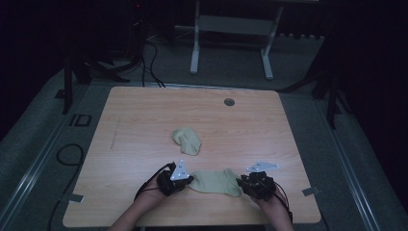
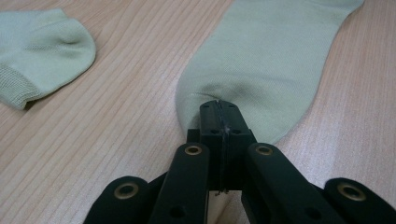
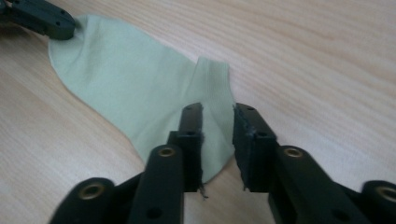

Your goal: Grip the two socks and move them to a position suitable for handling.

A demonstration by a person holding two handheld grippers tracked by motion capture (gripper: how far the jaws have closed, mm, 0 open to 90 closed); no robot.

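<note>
A pale green sock (image 1: 216, 182) lies flat near the table's front edge, between the two grippers. My left gripper (image 1: 189, 179) is shut on the toe end of this sock (image 2: 261, 60), its jaws pinching the fabric at the left gripper's tips (image 2: 219, 106). My right gripper (image 1: 239, 182) stands open at the sock's cuff end (image 3: 140, 93), the jaws straddling the heel edge with the right gripper's gap (image 3: 218, 114) over cloth and bare wood. A second pale green sock (image 1: 186, 140) lies crumpled farther back; the second sock's cuff (image 2: 39, 51) appears in the left gripper view.
The wooden table (image 1: 144, 120) has a round grey cable hole (image 1: 229, 102) at the back. A white desk frame (image 1: 231, 29) stands on the floor beyond. Black cables (image 1: 72, 154) trail on the floor at the left.
</note>
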